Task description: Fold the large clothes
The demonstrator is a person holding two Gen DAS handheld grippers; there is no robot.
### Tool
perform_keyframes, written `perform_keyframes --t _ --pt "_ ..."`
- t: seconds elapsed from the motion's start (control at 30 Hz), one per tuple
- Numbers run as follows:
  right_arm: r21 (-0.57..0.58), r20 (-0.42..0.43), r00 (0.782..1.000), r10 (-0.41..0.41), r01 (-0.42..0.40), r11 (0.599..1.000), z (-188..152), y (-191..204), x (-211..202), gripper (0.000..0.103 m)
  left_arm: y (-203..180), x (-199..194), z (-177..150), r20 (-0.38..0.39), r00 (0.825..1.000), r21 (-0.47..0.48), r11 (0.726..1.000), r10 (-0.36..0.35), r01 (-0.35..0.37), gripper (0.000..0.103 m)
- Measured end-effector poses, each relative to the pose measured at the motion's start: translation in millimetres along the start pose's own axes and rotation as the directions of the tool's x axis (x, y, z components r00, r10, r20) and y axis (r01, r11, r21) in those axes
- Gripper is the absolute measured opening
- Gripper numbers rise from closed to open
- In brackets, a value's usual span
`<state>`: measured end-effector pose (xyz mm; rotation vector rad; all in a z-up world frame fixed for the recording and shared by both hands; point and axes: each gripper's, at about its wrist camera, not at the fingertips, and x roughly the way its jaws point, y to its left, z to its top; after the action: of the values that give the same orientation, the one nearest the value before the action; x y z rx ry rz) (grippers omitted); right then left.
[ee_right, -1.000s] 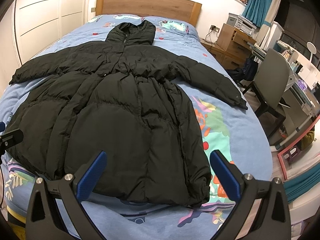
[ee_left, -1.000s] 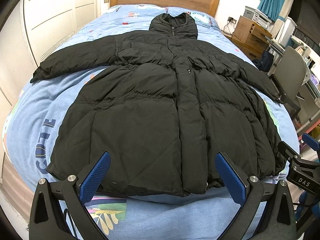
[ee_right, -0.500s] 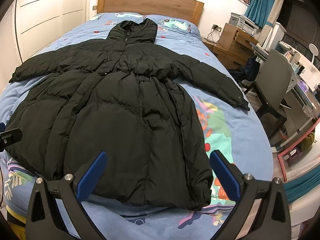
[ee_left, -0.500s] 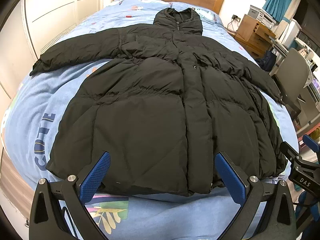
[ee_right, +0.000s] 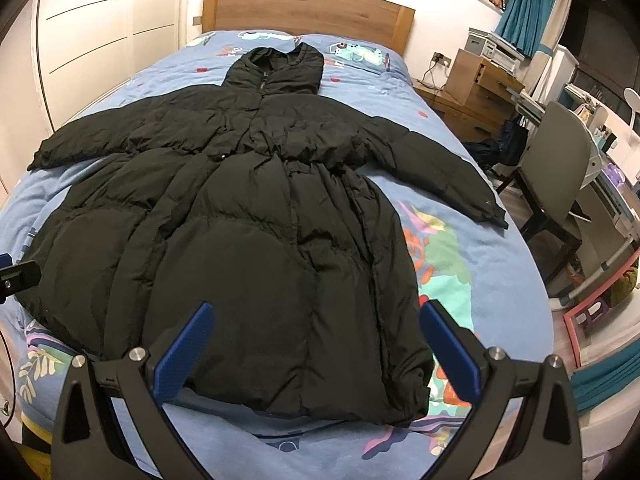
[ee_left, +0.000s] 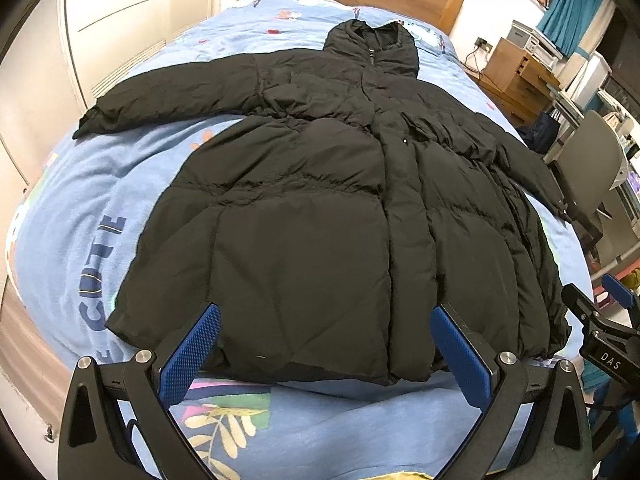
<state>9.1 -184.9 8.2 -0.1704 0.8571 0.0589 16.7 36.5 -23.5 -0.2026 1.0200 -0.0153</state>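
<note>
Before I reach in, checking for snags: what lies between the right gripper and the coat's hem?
Only bare blue printed bedsheet separates the open right gripper from the black puffer coat; the right wrist view shows it.

A black hooded puffer coat (ee_right: 256, 240) lies flat, front up, on the blue patterned bedspread (ee_right: 480, 264), hood toward the wooden headboard (ee_right: 308, 12), sleeves spread toward both side edges. The right gripper (ee_right: 316, 344) hangs spread wide over the hem near the foot edge, holding nothing
</note>
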Motion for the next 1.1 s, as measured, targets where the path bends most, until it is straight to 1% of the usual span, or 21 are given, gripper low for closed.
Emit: perform_keyframes --t 0.27,0.37,0.43,0.53,0.63,0.8,0.9,1.0,1.03,1.1 --pt "0.010 0.014 0.999 0.030 -0.031 0.999 2 -5 -3 0.103 3 -13 2 0.055 0.996 -0.012 0.997 0.075 -0.074 0.102" --pt "0.011 0.016 0.999 0.037 -0.038 0.999 3 -7 -3 0.103 4 -16 3 0.063 0.997 -0.022 0.999 0.039 -0.038 0.102" --pt "0.011 0.017 0.999 0.042 -0.043 0.999 4 -8 -2 0.103 0 -16 4 0.061 0.998 -0.006 1.000 0.028 -0.028 0.102" --pt "0.019 0.017 0.998 0.059 -0.060 0.998 6 -9 -1 0.103 -2 -16 7 0.043 0.999 0.007 1.000 0.019 -0.019 0.102" --pt "0.028 0.020 0.998 0.065 -0.065 0.997 10 -12 -1 0.103 5 -15 10 0.026 1.000 -0.016 1.000 -0.005 0.005 0.102" --pt "0.046 0.011 0.997 0.077 -0.078 0.996 16 -16 3 0.103 16 -16 17 0.033 0.999 -0.034 0.999 0.010 -0.009 0.102" --pt "0.050 0.006 0.995 0.098 -0.098 0.994 19 -17 7 0.103 22 -19 25 0.046 0.998 -0.035 0.999 0.041 -0.040 0.102" --pt "0.071 0.006 0.992 0.126 -0.126 0.989 25 -23 12 0.103 29 -23 41 0.078 0.993 -0.035 0.996 0.087 -0.085 0.102" --pt "0.096 0.001 0.990 0.141 -0.140 0.985 28 -29 16 0.103 32 -25 48 0.094 0.990 -0.038 0.994 0.101 -0.098 0.102" --pt "0.141 -0.016 0.990 0.139 -0.135 0.981 33 -44 30 0.103 39 -29 67 0.132 0.980 -0.054 0.988 0.149 -0.143 0.102"
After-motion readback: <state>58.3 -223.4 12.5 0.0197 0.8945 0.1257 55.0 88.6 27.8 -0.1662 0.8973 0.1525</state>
